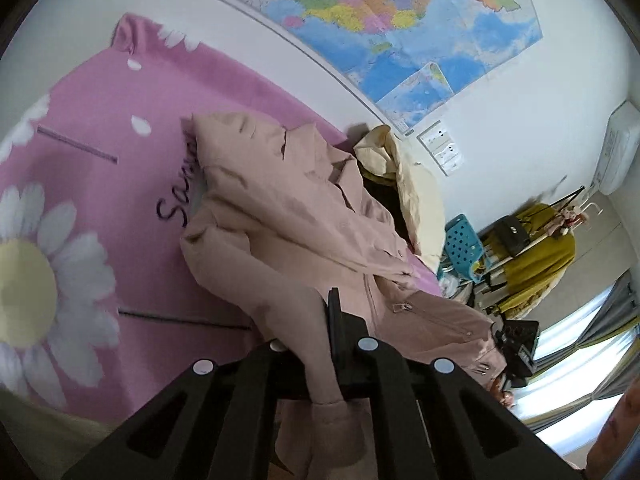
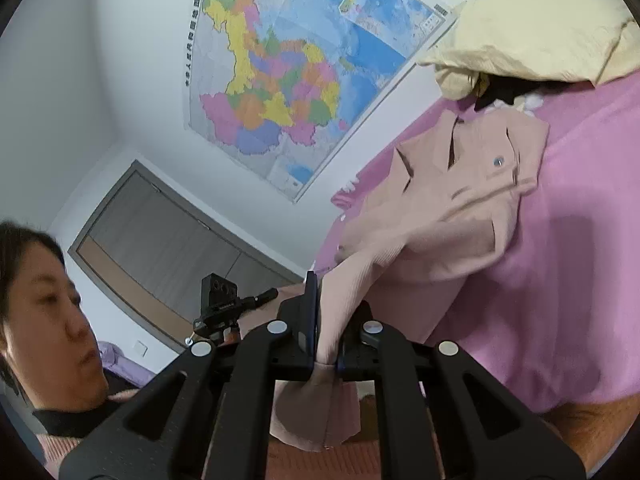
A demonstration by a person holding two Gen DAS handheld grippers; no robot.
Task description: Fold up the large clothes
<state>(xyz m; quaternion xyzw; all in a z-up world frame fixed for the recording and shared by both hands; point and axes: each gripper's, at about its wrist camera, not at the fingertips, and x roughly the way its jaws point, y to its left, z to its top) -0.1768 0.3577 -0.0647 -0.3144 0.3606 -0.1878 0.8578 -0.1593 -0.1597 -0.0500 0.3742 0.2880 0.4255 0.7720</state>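
A pale pink jacket [image 1: 288, 216] lies collar-away on a pink daisy blanket [image 1: 100, 120], its near hem lifted off the bed. My left gripper [image 1: 320, 344] is shut on one part of that hem, and cloth drapes over its left finger. In the right wrist view the same jacket [image 2: 452, 208] stretches from its collar down to my right gripper [image 2: 330, 332], which is shut on a bunched fold of hem that hangs out below the fingers. The right gripper [image 1: 516, 344] also shows as a black shape at the jacket's far corner in the left wrist view.
A cream pillow [image 1: 416, 200] [image 2: 540, 20] sits at the head of the bed under a wall map [image 1: 400, 12] [image 2: 280, 80]. Beside the bed stand a blue stool [image 1: 464, 244] and a rack with a mustard garment [image 1: 536, 256]. A person's head [image 2: 44, 312] is close on the left.
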